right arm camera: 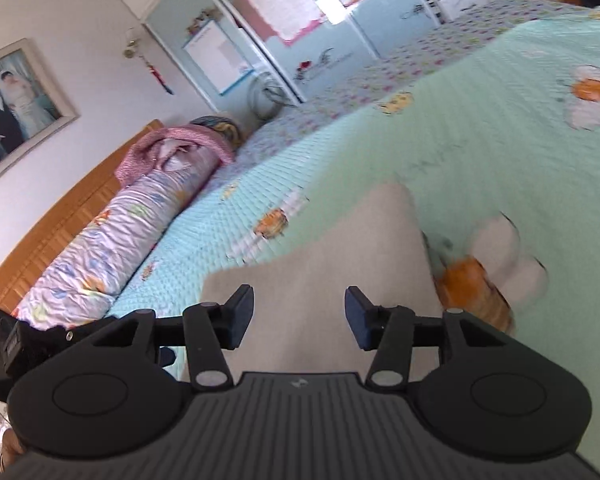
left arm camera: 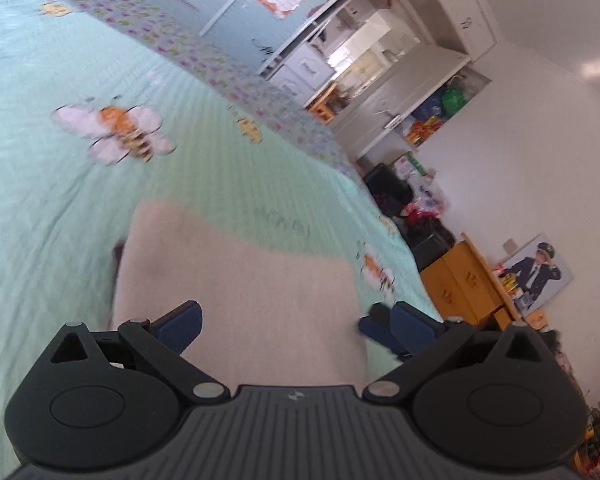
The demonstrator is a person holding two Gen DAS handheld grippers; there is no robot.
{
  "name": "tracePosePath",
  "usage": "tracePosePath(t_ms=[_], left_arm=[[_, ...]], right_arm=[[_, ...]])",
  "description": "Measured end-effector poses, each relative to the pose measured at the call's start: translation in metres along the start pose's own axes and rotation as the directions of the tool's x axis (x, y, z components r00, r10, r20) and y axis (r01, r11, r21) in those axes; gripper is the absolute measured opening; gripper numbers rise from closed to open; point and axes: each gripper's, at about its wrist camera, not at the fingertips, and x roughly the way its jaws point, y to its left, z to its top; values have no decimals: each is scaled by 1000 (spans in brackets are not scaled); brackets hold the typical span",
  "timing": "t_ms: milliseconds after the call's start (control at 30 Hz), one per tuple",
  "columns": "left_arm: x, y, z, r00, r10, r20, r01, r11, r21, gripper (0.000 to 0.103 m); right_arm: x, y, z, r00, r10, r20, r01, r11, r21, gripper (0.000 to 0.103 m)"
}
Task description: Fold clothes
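Beige cloth [left arm camera: 236,280], seemingly soft-knit, lies flat on quilted mint bedspread [left arm camera: 60,200].

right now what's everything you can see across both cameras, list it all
garment: one, beige, folded flat on the bed, in front of both grippers
bedspread: one, mint green with bee patterns, covers the bed
rolled quilt: one, pale lilac print, along the headboard
pink blanket: one, bundled on the quilt's far end
headboard: one, orange wood
wardrobe: one, pale blue doors with posters, beyond the bed
framed photo: one, on the wall
wooden cabinet: one, yellow, beside the bed
left gripper: black with blue pads, open, empty
right gripper: same, open, empty
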Motion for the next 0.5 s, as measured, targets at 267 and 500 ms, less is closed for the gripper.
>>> tracePosePath(t_ms=[267, 500], left_arm=[[55, 63, 22, 999, -35, -38, 28, 986, -162, 103], [42, 42, 42, 999, -45, -26, 42, 993, -111, 103]], right_arm=[[55, -101, 11, 994, 72, -80, -34, 917, 398, 0], [36, -74, 26, 997, 77, -22, -67, 953, 296, 20]])
